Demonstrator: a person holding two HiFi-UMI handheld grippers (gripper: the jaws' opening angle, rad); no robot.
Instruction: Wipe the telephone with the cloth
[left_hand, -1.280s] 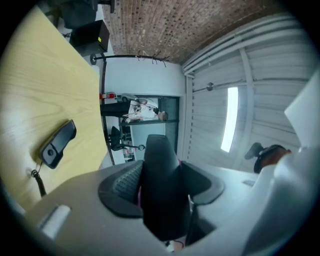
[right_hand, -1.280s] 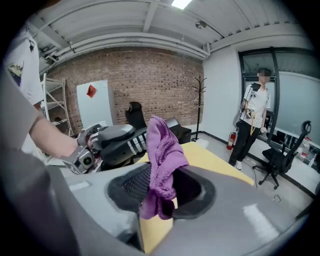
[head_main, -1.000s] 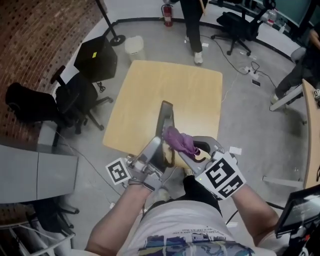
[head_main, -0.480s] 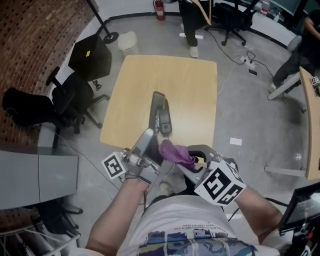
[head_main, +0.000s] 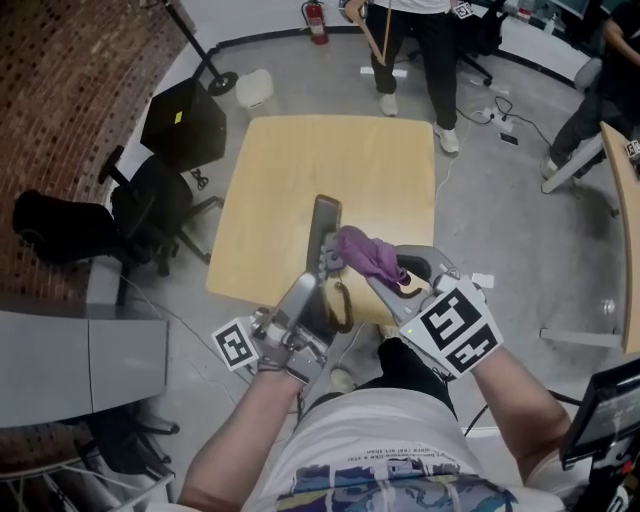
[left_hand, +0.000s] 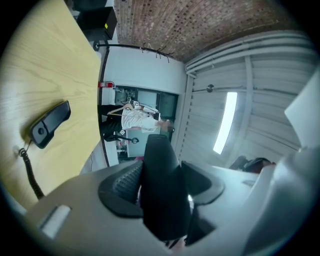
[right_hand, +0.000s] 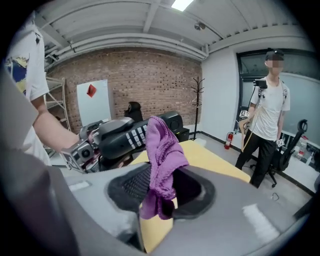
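My left gripper is shut on the black telephone body and holds it above the table's near edge; its dark edge fills the gap between the jaws. The handset lies on the wooden table, joined by a coiled cord. My right gripper is shut on a purple cloth. The cloth hangs bunched right beside the telephone's keypad, touching or nearly touching it.
A person stands at the table's far side, also seen in the right gripper view. Office chairs, a black box and a white bin stand to the left. A coat stand is by the brick wall.
The right gripper drew the cloth back toward me, then pushed it forward again beside the telephone. The left gripper keeps its hold on the telephone. The person at the far side has stepped closer.
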